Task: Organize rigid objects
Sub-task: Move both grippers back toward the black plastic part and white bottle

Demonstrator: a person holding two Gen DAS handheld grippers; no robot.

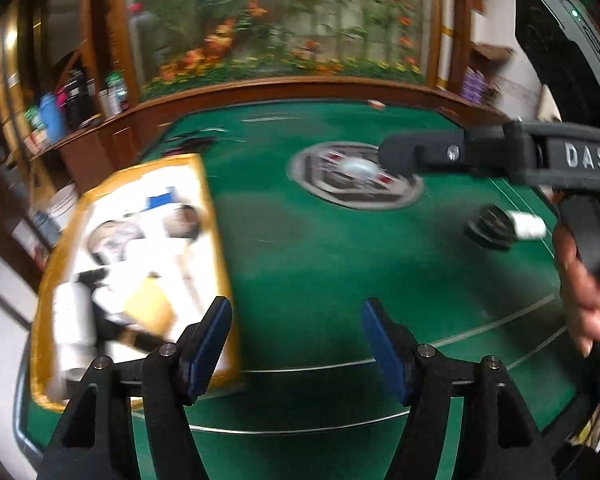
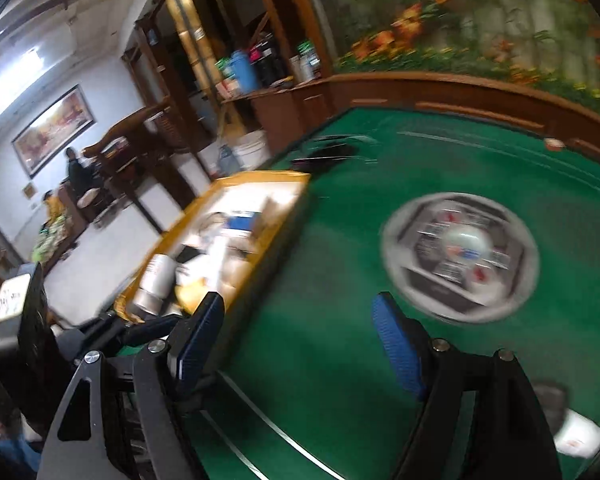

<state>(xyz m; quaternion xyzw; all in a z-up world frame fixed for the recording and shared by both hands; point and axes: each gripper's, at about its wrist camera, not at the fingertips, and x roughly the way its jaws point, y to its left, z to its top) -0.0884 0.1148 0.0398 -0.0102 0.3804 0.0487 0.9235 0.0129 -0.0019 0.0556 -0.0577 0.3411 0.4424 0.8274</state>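
Observation:
A yellow-rimmed tray (image 1: pixel 216 240) with a white bottom sits at the left of the green table and holds several blurred objects, among them a white cylinder (image 1: pixel 74 320) and a yellow piece (image 1: pixel 148 304). It also shows in the right wrist view (image 2: pixel 276 236). A small dark and white object (image 1: pixel 504 226) lies on the felt at the right; it also shows in the right wrist view (image 2: pixel 568 420). My left gripper (image 1: pixel 296 344) is open and empty above the felt beside the tray. My right gripper (image 2: pixel 300 344) is open and empty. The right gripper's body (image 1: pixel 500 154) shows in the left wrist view.
The green table (image 1: pixel 320 264) has a round grey centre panel (image 1: pixel 356 176) and white lines near the front. A dark tangle (image 2: pixel 332 152) lies at the far left edge. Wooden cabinets with bottles (image 2: pixel 260 68) stand beyond the table. Both views are motion-blurred.

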